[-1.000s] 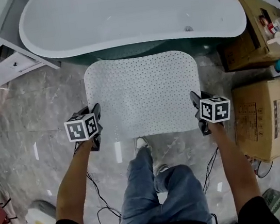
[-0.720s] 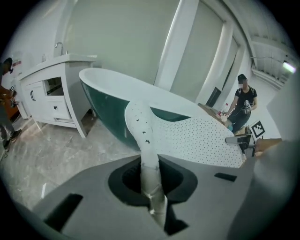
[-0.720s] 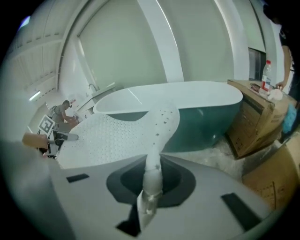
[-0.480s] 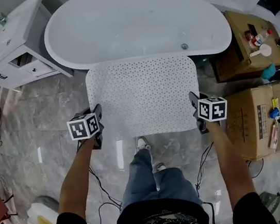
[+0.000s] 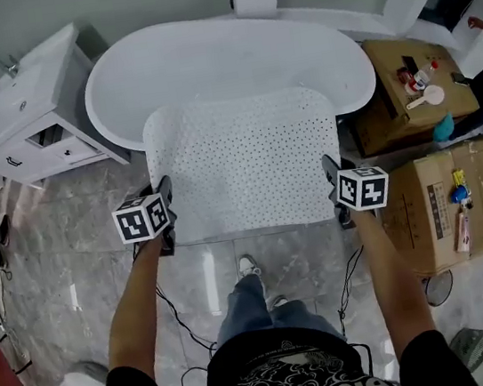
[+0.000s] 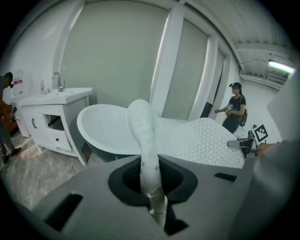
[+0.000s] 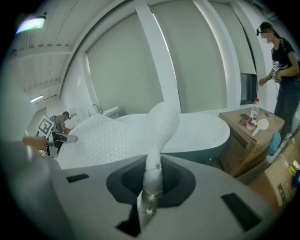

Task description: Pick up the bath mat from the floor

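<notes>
A white freestanding bathtub (image 5: 221, 56) fills the upper centre. A white vanity cabinet (image 5: 30, 129) with a sink stands at upper left, cardboard boxes (image 5: 423, 205) at right, on a glossy grey marble-look floor (image 5: 57, 224).

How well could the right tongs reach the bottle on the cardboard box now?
Probably not yet: the right tongs are shut on one edge of the bath mat, the left tongs on the opposite edge. The bottle stands uncovered on the cardboard box to the right; only the mat hinders.

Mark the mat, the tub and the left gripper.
mat (image 5: 246, 160): head view, middle of its dotted face.
tub (image 5: 221, 56): head view, bare inner wall.
left gripper (image 5: 164, 190): head view, between its fingertips.
</notes>
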A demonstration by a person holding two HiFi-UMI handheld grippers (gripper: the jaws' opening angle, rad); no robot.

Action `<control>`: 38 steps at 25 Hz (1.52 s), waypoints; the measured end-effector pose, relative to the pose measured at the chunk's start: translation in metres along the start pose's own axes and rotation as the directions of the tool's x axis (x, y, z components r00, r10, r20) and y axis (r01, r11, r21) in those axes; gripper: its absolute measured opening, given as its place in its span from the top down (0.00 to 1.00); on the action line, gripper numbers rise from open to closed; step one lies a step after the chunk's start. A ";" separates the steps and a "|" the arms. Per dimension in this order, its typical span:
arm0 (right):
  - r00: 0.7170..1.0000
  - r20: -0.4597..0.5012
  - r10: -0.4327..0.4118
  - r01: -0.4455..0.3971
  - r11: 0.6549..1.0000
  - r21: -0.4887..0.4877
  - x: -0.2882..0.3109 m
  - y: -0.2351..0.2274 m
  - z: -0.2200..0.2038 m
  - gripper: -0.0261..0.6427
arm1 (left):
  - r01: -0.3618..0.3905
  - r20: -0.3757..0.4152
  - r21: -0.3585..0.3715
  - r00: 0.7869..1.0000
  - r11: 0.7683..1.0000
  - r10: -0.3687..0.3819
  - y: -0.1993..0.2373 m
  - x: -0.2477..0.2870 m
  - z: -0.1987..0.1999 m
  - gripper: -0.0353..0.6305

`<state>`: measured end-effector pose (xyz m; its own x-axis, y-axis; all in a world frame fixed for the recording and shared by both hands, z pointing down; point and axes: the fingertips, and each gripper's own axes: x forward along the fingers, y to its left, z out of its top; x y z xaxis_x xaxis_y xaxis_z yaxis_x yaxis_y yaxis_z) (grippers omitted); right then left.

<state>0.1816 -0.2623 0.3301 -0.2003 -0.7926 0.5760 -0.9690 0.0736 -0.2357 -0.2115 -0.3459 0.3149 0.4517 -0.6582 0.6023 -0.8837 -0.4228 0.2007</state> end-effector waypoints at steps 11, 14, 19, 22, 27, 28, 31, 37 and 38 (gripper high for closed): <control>0.984 0.169 -0.051 0.062 0.996 -0.058 -0.030 0.013 0.089 0.92 | 0.000 0.145 0.065 0.989 0.998 -0.009 -0.012 -0.022 0.095 0.89; 0.977 0.203 -0.057 0.071 0.996 -0.062 -0.033 0.020 0.109 0.92 | -0.007 0.180 0.093 0.984 0.996 -0.010 -0.012 -0.029 0.118 0.89; 0.957 0.277 -0.081 0.106 0.991 -0.076 -0.045 0.031 0.144 0.92 | -0.009 0.254 0.113 0.967 0.994 -0.020 -0.010 -0.043 0.150 0.89; 0.943 0.322 -0.087 0.125 0.987 -0.098 -0.051 0.042 0.167 0.92 | -0.019 0.291 0.125 0.957 0.992 -0.019 -0.006 -0.050 0.165 0.89; 0.920 0.383 -0.085 0.140 0.983 -0.120 -0.059 0.055 0.196 0.92 | -0.024 0.334 0.119 0.942 0.993 -0.017 -0.002 -0.055 0.183 0.89; 0.916 0.392 -0.084 0.143 0.982 -0.123 -0.059 0.058 0.200 0.92 | -0.029 0.341 0.124 0.940 0.992 -0.015 0.000 -0.056 0.186 0.89; 0.907 0.413 -0.082 0.147 0.981 -0.128 -0.060 0.067 0.209 0.92 | -0.050 0.363 0.141 0.932 0.989 -0.005 0.004 -0.062 0.196 0.89; 0.892 0.446 -0.071 0.144 0.981 -0.130 -0.059 0.082 0.220 0.92 | -0.067 0.402 0.169 0.915 0.983 -0.007 0.009 -0.071 0.212 0.89; 0.890 0.450 -0.072 0.145 0.981 -0.129 -0.060 0.084 0.221 0.92 | -0.064 0.407 0.167 0.913 0.984 -0.009 0.009 -0.072 0.214 0.89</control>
<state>0.1444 -0.3426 0.1028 -0.0437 -0.9831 0.1778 -0.9983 0.0360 -0.0465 -0.2258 -0.4352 0.1081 0.4708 -0.8508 0.2335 -0.8780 -0.4778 0.0293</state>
